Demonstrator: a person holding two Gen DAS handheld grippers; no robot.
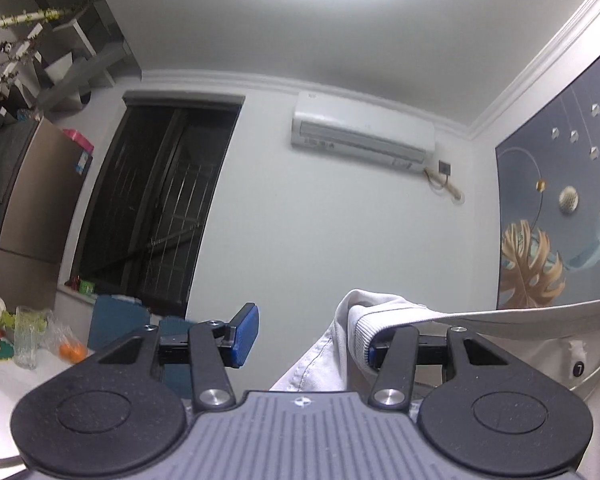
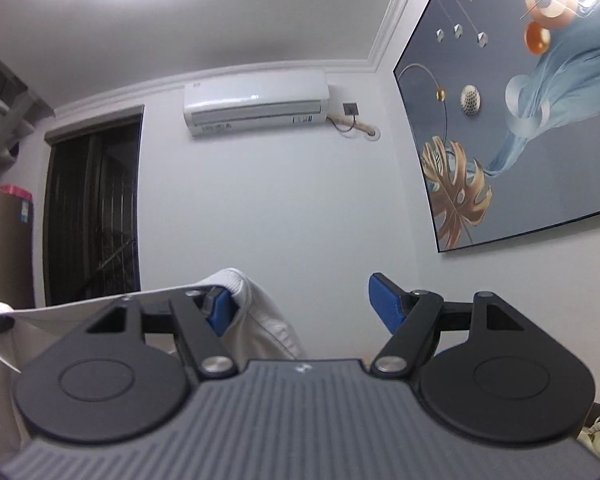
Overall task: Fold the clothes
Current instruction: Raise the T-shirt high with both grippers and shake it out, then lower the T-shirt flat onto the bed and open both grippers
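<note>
The white garment (image 1: pixel 384 320) drapes over the left gripper's (image 1: pixel 308 340) right pad, hiding most of it; its lower part runs out past the right and bottom edges. In the right wrist view the garment (image 2: pixel 268 320) partly covers the right gripper's (image 2: pixel 304 308) left pad (image 2: pixel 220 312). The mural (image 2: pixel 520 120) is cut off at the right edge. The air conditioner's (image 1: pixel 360 132) label text is too small to read

- My right gripper (image 2: pixel 302 308) points up at wall, jaws wide apart.
- White garment (image 2: pixel 268 320) draped over my left pad (image 2: pixel 220 312); right pad bare.
- AC unit (image 2: pixel 256 102) on wall ahead, dark door (image 2: pixel 92 208) to its left, painting (image 2: pixel 520 112) on the right.
</note>
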